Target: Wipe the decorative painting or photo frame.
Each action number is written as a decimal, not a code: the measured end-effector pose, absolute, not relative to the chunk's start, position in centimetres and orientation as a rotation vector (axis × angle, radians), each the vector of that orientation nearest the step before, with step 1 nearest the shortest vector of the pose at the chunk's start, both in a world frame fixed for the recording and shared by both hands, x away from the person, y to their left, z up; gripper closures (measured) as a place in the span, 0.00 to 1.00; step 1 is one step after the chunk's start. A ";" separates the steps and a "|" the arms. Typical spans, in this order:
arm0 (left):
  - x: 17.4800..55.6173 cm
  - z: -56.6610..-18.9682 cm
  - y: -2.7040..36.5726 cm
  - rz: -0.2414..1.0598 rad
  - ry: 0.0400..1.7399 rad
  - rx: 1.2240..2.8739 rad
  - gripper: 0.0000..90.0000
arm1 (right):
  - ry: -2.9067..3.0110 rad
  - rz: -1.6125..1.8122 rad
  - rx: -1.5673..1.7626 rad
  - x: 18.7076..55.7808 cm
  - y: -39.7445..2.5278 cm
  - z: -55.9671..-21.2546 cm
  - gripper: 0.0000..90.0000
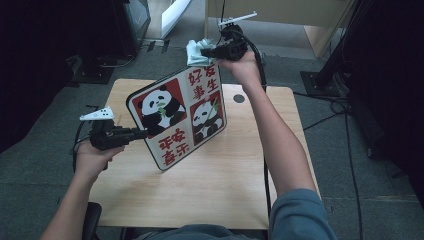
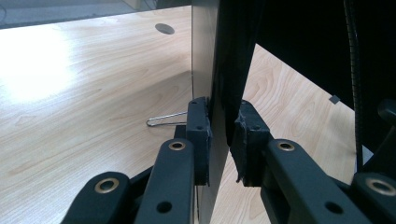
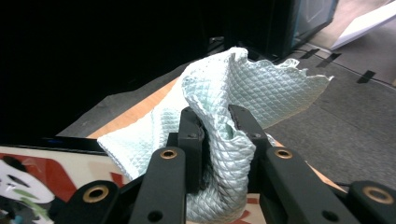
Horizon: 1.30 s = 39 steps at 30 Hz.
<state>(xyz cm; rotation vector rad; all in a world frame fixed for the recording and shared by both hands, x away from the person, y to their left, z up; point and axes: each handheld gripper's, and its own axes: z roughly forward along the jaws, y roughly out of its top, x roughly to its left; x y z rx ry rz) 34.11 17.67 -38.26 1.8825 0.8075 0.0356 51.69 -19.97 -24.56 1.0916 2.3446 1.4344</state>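
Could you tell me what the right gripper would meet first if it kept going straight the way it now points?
The right gripper points toward the table's far left and is shut on the pale green cloth, just above the panda board's top edge. Beyond the cloth, the line probably runs on to grey floor; depth is unclear.

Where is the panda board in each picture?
High view: the panda board stands tilted mid-table, its left edge gripped by the left gripper.
Left gripper view: seen edge-on, centre, between the jaws.
Right gripper view: bottom left corner, below the cloth.
Shared landmark: the wooden table.
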 end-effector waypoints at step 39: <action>34.2 -38.3 17.6 0.043 0.808 1.884 0.87 | 2.277 1.380 1.272 52.2 -25.3 -27.5 0.87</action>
